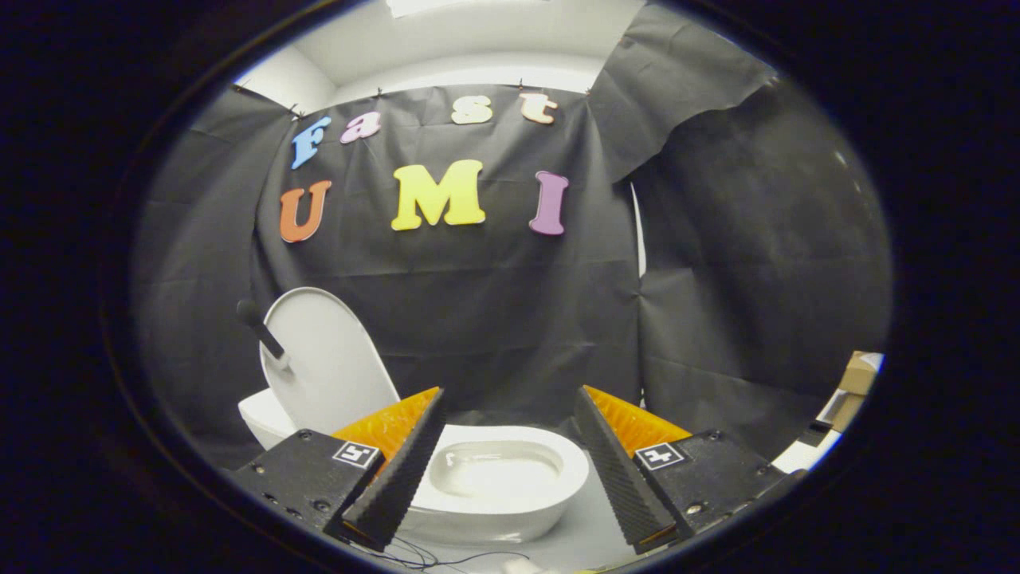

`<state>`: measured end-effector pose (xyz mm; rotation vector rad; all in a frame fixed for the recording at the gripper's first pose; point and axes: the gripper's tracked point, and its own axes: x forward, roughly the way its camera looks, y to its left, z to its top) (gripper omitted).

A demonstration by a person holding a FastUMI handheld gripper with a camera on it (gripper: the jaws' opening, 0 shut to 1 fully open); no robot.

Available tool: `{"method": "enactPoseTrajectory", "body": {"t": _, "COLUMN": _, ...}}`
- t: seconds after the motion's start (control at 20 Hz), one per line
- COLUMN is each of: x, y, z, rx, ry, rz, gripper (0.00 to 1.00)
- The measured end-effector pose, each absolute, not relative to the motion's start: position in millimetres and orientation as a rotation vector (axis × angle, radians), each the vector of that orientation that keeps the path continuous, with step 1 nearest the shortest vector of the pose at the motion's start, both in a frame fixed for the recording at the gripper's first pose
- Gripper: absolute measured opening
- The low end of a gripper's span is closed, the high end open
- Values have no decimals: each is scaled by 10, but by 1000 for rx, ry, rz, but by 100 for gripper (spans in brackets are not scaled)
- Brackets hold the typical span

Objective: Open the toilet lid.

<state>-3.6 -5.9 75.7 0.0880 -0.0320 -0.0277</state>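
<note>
A white toilet (pixel 510 510) stands on the floor just ahead of my fingers, its bowl showing between them. Its white lid (pixel 323 363) is raised upright, leaning back on the left behind my left finger, and a dark handle (pixel 259 327) sticks out from the lid's left side. My gripper (pixel 510 466) is open, fingers spread wide with nothing between them, and it touches neither the lid nor the bowl rim.
Black cloth walls close the booth behind and to the right of the toilet. Cardboard boxes (pixel 853 387) sit low at the far right. Thin dark wires (pixel 446 554) lie on the pale floor below the bowl.
</note>
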Motion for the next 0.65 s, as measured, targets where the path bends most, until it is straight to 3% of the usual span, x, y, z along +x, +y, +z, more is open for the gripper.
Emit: {"method": "enactPoseTrajectory", "body": {"t": 0.65, "x": -65, "y": -188, "z": 245, "rx": 63, "ry": 22, "rz": -51, "gripper": 100}}
